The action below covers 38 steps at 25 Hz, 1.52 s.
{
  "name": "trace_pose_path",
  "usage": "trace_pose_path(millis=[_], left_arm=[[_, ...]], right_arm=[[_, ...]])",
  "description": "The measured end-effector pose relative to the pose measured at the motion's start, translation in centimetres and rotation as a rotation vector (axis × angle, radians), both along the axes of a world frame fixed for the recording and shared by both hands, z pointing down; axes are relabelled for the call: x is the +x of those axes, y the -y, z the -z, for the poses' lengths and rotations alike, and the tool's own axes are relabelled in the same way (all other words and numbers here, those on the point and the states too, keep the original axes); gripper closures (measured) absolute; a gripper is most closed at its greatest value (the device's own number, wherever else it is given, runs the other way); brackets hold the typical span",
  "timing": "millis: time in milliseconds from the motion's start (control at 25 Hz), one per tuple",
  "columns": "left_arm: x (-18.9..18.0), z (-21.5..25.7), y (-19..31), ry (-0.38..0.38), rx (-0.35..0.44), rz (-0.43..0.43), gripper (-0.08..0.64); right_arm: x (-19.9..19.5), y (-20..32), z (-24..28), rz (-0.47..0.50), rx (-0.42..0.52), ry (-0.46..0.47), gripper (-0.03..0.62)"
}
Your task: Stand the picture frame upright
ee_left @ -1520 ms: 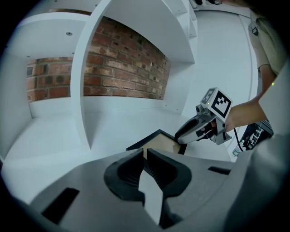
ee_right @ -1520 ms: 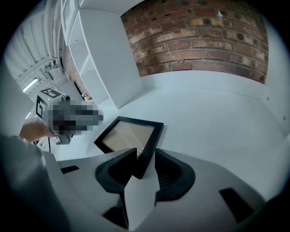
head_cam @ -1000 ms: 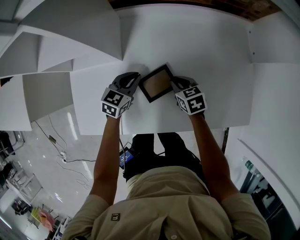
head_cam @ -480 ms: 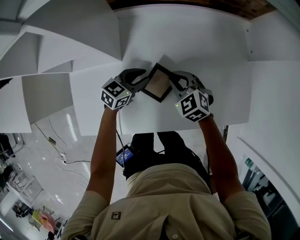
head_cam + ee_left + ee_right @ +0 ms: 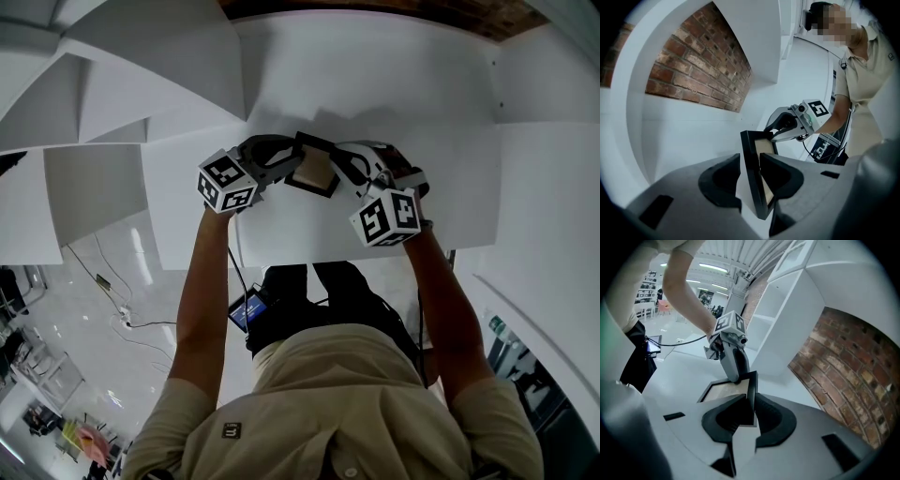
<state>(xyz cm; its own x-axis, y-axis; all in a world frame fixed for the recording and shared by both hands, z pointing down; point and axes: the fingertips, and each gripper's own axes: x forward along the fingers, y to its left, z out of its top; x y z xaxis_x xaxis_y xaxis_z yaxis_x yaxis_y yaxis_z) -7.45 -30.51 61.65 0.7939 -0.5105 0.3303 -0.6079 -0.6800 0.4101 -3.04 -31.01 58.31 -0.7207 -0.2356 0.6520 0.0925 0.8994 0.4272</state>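
A black picture frame (image 5: 313,174) with a tan inside stands tilted up on one edge on the white tabletop (image 5: 412,103). My right gripper (image 5: 345,161) is shut on its right edge; in the right gripper view the frame's rim (image 5: 751,390) sits pinched between the jaws. My left gripper (image 5: 285,159) is at the frame's left edge and its jaws are opening. In the left gripper view the frame (image 5: 753,178) stands between them with a gap on the left side. The right gripper (image 5: 793,123) shows beyond the frame there.
White angled shelf panels (image 5: 122,84) rise at the left, and another white panel (image 5: 548,94) stands at the right. A brick wall (image 5: 698,70) lies behind the table. The table's near edge (image 5: 309,262) runs just in front of the person's body.
The frame has risen from lying nearly flat to standing on its edge. The left jaws, shut a second ago, have come apart. Both grippers have moved a little away from the person.
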Motion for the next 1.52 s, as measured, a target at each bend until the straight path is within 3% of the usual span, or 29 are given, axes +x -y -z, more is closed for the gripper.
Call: trace_pose_path(millis=[200, 360, 480, 560, 680, 800, 1240, 1520], left_arm=[[0.4, 0.6, -0.1, -0.001, 0.040, -0.025, 0.448], [0.3, 1.6, 0.0, 0.012, 0.097, -0.015, 0.459], [0.2, 2.1, -0.1, 0.040, 0.136, -0.009, 0.460], [0.1, 2.3, -0.1, 0.052, 0.152, 0.001, 0.460], [-0.1, 2.6, -0.1, 0.066, 0.167, 0.008, 0.460], [-0.2, 2.8, -0.2, 0.092, 0.176, 0.009, 0.460], [-0.7, 4.3, 0.8, 0.242, 0.259, 0.046, 0.465], [-0.8, 3.3, 0.1, 0.342, 0.263, 0.031, 0.465]], right_arm=[[-0.1, -0.3, 0.1, 0.033, 0.031, -0.006, 0.530], [0.0, 0.1, 1.0, 0.000, -0.021, 0.035, 0.510], [0.4, 0.7, 1.9, -0.084, -0.137, 0.101, 0.449], [0.9, 1.3, 2.6, -0.172, -0.277, 0.188, 0.436], [1.5, 1.4, 2.8, -0.246, -0.475, 0.261, 0.436], [1.5, 1.0, 2.8, -0.251, -0.558, 0.274, 0.508], [0.8, 0.8, 4.7, -0.177, -0.392, 0.227, 0.518], [0.5, 0.0, 4.2, -0.119, -0.311, 0.160, 0.518]])
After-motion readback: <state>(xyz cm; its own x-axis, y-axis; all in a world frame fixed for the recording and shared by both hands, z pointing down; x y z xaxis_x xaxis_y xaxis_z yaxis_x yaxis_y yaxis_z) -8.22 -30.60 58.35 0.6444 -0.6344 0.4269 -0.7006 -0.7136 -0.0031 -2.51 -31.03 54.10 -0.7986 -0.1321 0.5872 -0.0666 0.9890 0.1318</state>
